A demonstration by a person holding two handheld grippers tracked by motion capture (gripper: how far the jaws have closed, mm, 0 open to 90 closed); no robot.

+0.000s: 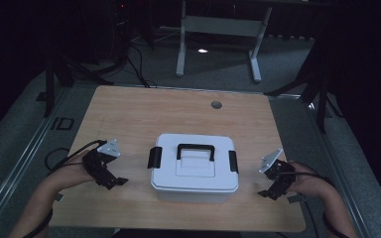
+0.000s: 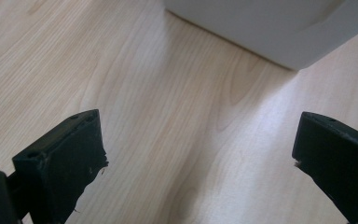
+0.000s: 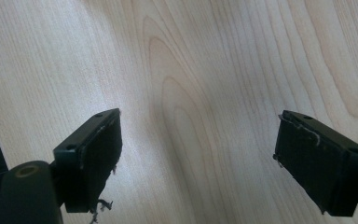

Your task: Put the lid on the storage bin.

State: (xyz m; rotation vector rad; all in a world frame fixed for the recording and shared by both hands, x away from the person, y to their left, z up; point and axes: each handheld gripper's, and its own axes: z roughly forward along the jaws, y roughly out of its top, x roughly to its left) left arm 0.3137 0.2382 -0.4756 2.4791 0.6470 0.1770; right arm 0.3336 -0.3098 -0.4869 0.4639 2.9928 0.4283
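A white box (image 1: 194, 168) sits in the middle of the wooden table (image 1: 178, 106), near the person's edge. Its lid is on, with a black handle (image 1: 196, 150) lying flat on top and a black clip (image 1: 154, 157) on each side. The left gripper (image 1: 115, 182) and right gripper (image 1: 269, 193) wait on either side, jaws wide apart and holding nothing, maybe ready for the clips.
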